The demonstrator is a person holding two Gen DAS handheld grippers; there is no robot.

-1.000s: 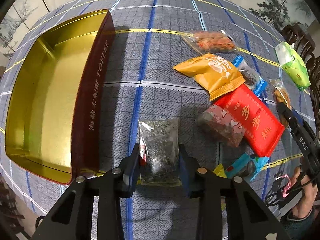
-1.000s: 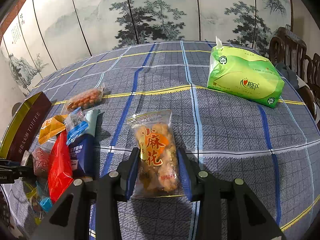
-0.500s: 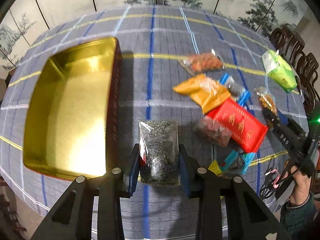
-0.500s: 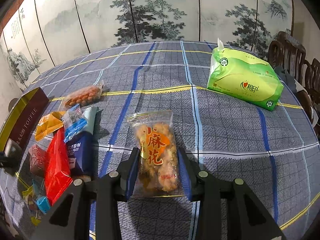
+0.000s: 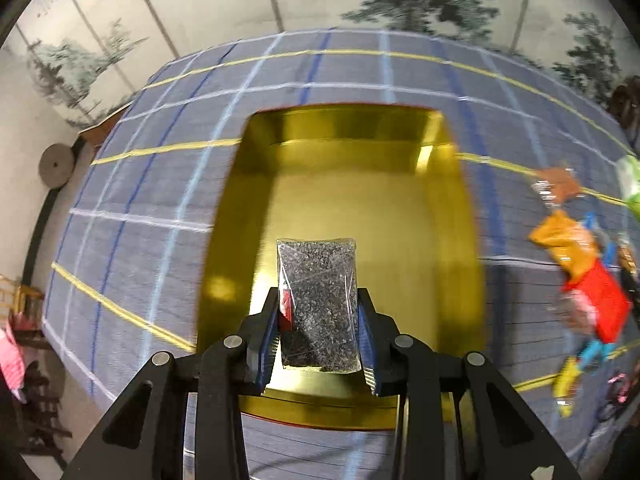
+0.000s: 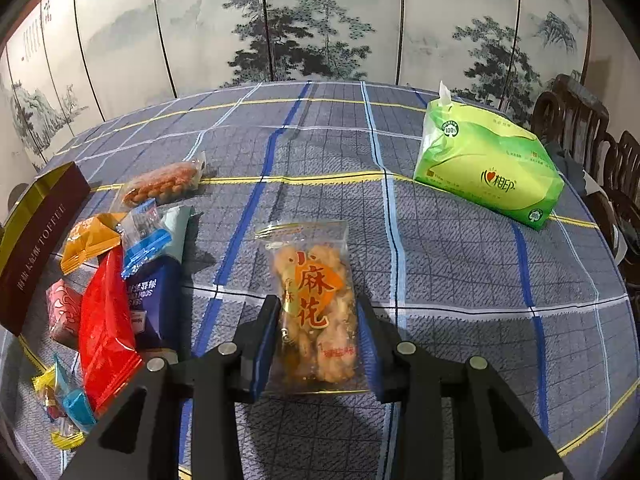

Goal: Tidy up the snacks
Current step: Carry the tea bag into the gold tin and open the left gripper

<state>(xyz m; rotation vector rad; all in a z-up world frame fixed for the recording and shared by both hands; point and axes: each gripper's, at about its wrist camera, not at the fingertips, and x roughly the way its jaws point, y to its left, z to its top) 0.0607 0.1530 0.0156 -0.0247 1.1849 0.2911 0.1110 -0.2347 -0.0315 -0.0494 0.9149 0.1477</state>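
My left gripper (image 5: 319,320) is shut on a clear packet of dark grey granules (image 5: 318,300) and holds it in the air above the near part of the open gold tin (image 5: 452,208). My right gripper (image 6: 316,320) is shut on a clear bag of fried dough twists (image 6: 316,304) with an orange label, low over the checked tablecloth. The tin shows in the right wrist view as a maroon wall (image 6: 38,248) at the far left. A pile of snack packets (image 6: 104,280) lies between the tin and my right gripper.
A green tissue pack (image 6: 488,172) lies at the back right of the round table (image 6: 328,152). Dark wooden chairs (image 6: 580,120) stand at the right edge. A painted folding screen closes the far side. The packet pile (image 5: 580,272) is blurred at right in the left wrist view.
My left gripper has carried the grey packet up and leftward from the cloth to above the gold tin. The right gripper has stayed put with the dough-twist bag.
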